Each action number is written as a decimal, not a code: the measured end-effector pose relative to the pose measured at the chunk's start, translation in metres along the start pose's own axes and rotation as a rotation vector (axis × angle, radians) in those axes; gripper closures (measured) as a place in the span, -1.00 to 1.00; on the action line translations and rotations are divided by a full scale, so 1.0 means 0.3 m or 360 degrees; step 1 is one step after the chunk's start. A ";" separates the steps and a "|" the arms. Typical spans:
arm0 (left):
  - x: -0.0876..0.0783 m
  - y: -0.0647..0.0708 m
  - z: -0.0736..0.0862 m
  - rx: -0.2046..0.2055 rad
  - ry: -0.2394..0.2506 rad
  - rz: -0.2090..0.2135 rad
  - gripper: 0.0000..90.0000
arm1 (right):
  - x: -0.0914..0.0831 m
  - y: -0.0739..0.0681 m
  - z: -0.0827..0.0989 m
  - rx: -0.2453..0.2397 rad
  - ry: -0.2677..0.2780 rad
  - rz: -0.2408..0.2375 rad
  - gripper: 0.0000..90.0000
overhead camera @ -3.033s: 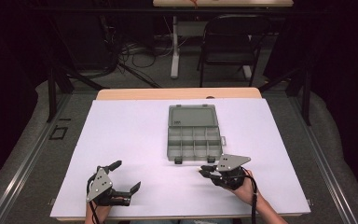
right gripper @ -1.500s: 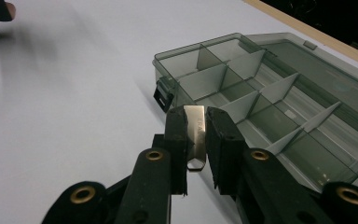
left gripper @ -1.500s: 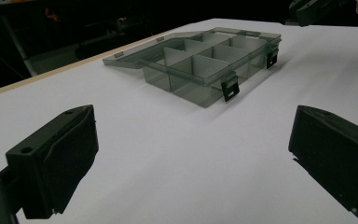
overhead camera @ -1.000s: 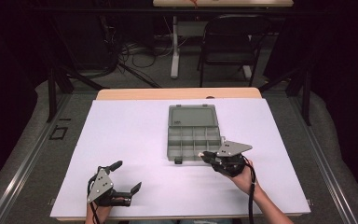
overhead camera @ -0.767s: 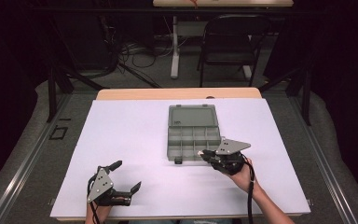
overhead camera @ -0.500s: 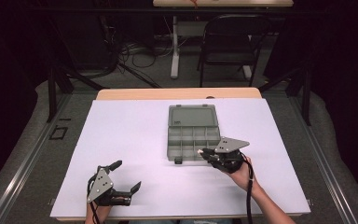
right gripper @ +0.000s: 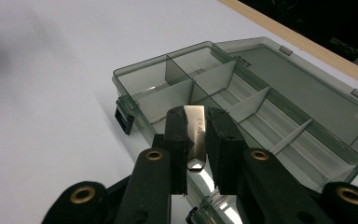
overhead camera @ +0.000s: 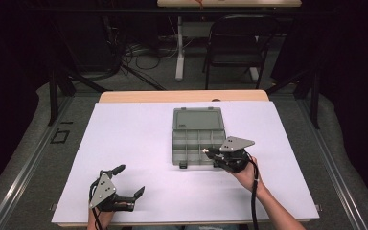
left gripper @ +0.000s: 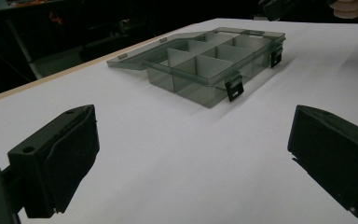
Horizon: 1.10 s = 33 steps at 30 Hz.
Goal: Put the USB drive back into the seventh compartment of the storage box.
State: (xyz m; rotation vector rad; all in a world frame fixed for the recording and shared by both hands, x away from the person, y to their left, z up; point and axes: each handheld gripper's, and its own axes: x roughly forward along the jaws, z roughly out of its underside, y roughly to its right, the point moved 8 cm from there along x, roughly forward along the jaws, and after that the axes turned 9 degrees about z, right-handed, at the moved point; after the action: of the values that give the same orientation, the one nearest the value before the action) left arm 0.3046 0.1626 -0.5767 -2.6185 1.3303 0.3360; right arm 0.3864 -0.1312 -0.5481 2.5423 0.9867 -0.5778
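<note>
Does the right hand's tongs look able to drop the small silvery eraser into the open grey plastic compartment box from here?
Probably yes: the right tongs, shut on the small silvery eraser, are at the grey plastic compartment box's near edge, lid open, nothing between.

a small white eraser (right gripper: 196, 135) with printed lettering stands upright, pinched between the right jaws. just beyond the jaws lies a smoky grey compartment box (right gripper: 242, 100), its lid folded flat open, dividers upright, latches hanging at its front.

White table (overhead camera: 139, 143); open compartment box (overhead camera: 197, 139) on it
</note>
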 end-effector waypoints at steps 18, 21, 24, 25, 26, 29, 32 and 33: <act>-0.002 0.001 -0.001 0.0007 -0.0005 -0.0002 -0.95 | 0.031 0.027 -0.014 0.0022 -0.0032 0.0046 0.76; -0.002 0.001 -0.002 0.0006 -0.0002 -0.0001 -0.95 | 0.036 0.031 -0.013 0.0024 -0.0041 0.0052 0.76; -0.001 0.001 -0.001 0.0008 -0.0005 0.0000 -0.95 | 0.043 0.038 -0.011 0.0037 -0.0054 0.0063 0.76; -0.001 0.001 -0.001 0.0010 -0.0005 0.0003 -0.95 | 0.045 0.039 -0.011 0.0041 -0.0056 0.0064 0.76; -0.001 0.001 -0.001 0.0010 -0.0005 0.0003 -0.95 | 0.046 0.040 -0.010 0.0046 -0.0059 0.0065 0.76; -0.001 0.001 -0.001 0.0008 -0.0004 0.0003 -0.95 | 0.049 0.042 -0.009 0.0053 -0.0066 0.0071 0.76; -0.002 0.001 -0.001 0.0009 -0.0006 0.0000 -0.95 | 0.054 0.045 -0.004 0.0064 -0.0083 0.0074 0.76; -0.002 0.001 -0.001 0.0009 -0.0005 0.0001 -0.95 | 0.056 0.046 -0.003 0.0064 -0.0083 0.0073 0.76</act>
State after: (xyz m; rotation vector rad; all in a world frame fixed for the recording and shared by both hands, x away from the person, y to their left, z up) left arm 0.3040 0.1628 -0.5762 -2.6120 1.3288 0.3362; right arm 0.4076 -0.1309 -0.5531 2.5641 0.9050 -0.6536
